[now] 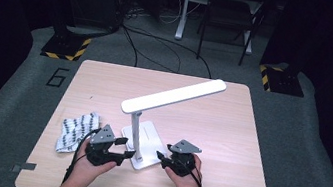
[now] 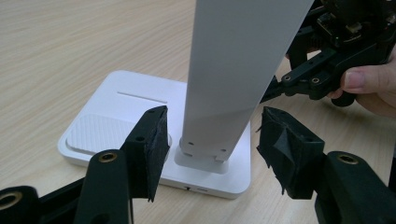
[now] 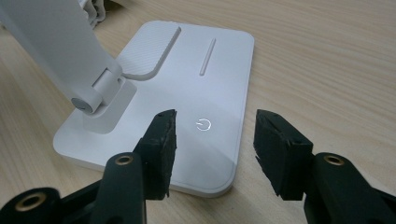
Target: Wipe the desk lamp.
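A white desk lamp (image 1: 150,121) stands near the front middle of the table (image 1: 221,183). Its flat base (image 1: 152,137) is a rounded rectangle, long axis running from the person's side toward the far edge. The stem (image 1: 136,137) rises from the near end of the base, close to upright. The long head (image 1: 174,96) is set on top, its long axis slanting from just above the stem out to the far right — that far end sits higher in the high view.

The left gripper (image 2: 212,135) comes in from the left with open jaws either side of the stem's foot; the pads stand off the stem, no contact visible. The right gripper (image 3: 215,140) hovers over the near corner of the base by the power mark (image 3: 203,124) — jaws open, nothing between them.

A patterned cloth (image 1: 76,130) lies left of the lamp, just beside the left hand (image 1: 92,165).
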A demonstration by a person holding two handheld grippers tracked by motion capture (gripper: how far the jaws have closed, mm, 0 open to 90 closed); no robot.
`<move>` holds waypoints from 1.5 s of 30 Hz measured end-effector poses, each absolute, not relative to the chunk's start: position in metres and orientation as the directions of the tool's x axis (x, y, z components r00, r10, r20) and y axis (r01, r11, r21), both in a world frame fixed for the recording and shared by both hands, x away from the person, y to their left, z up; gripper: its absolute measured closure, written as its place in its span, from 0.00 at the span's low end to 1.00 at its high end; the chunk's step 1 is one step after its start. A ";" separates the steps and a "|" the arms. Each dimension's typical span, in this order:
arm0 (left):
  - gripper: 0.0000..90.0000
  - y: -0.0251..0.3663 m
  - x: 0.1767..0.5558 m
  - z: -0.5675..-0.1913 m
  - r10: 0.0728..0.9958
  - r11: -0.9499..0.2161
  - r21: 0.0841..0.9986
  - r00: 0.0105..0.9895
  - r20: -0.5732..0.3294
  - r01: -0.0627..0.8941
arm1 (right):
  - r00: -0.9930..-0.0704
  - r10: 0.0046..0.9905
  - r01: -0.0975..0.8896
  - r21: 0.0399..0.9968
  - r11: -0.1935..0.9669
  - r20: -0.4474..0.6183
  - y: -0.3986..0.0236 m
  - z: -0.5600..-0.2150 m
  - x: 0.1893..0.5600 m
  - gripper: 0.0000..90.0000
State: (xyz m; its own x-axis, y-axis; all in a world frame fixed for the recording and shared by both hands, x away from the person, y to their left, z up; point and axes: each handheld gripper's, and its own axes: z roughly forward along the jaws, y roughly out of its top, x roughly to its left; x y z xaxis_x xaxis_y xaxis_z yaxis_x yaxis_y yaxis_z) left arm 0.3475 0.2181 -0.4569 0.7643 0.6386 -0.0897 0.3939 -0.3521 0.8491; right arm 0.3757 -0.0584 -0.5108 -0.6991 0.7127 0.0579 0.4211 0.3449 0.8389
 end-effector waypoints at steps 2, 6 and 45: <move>0.47 0.214 0.349 -0.458 0.630 -0.365 0.841 0.771 -0.092 0.399 | -0.695 0.716 0.426 0.838 0.340 0.063 -0.058 -0.511 0.376 0.54; 0.47 0.206 0.352 -0.461 0.630 -0.372 0.839 0.772 -0.086 0.397 | -0.699 0.713 0.427 0.835 0.348 0.061 -0.058 -0.514 0.377 0.52; 0.58 0.177 0.370 -0.463 0.541 -0.422 0.857 0.841 -0.023 0.295 | -0.636 0.766 0.498 0.808 0.314 0.094 -0.078 -0.520 0.366 0.48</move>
